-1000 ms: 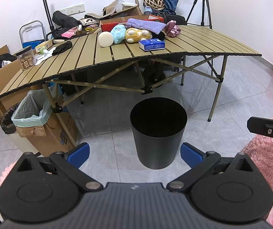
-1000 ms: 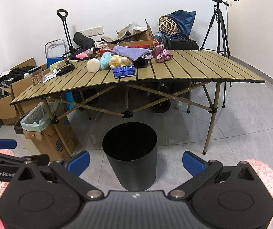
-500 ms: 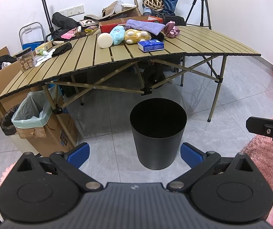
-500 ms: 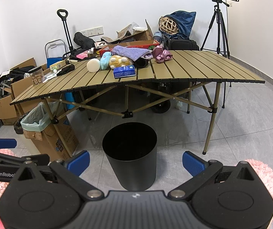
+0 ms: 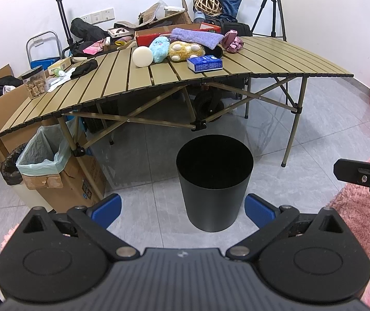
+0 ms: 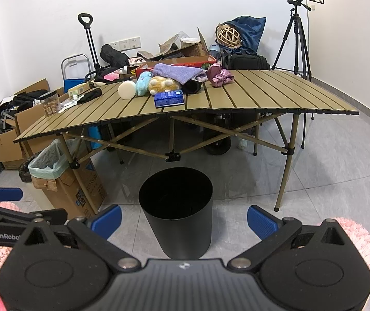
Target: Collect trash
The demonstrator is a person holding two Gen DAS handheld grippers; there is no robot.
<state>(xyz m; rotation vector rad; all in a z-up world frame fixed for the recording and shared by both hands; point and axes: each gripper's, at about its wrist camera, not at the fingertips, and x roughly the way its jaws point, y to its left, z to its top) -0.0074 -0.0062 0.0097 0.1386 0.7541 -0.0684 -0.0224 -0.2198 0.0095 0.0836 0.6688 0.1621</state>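
Almost nothing has changed over the last second; both views sit as before, so the collecting has not yet begun. The left tongs [image 5: 182, 208] hang wide and empty, and the right tongs [image 6: 184, 217] likewise; between each pair's blue tips stands the black bin [image 5: 214, 181] on the floor, its mouth open. Likely trash lies at 12 o'clock on the bench [image 6: 275, 96]: a blue packet [image 6: 169, 98] nearest the edge; reaching it is probably the first job.
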